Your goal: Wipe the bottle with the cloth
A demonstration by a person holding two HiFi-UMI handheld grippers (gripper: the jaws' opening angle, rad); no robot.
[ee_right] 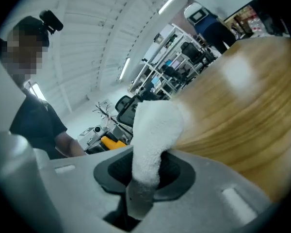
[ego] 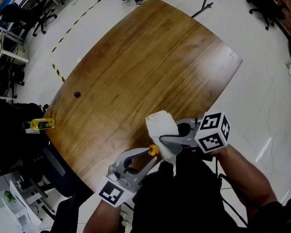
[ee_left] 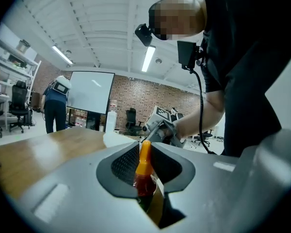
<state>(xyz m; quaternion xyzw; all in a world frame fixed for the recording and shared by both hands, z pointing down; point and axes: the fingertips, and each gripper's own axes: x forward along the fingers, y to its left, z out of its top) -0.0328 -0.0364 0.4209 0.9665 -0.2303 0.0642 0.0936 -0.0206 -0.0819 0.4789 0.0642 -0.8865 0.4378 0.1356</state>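
Note:
My left gripper is shut on a small bottle of reddish-brown liquid with an orange nozzle cap, held near the table's front edge. In the left gripper view the bottle stands between the jaws, cap pointing away. My right gripper is shut on a white cloth, which bunches up above its jaws. In the right gripper view the cloth rises from between the jaws and folds over. In the head view the cloth lies just above and beside the orange cap; whether they touch I cannot tell.
The wooden table carries a small dark object near its left edge. A yellow bottle lies off the table at left. Office chairs and shelving stand around the room; a person stands at the far side.

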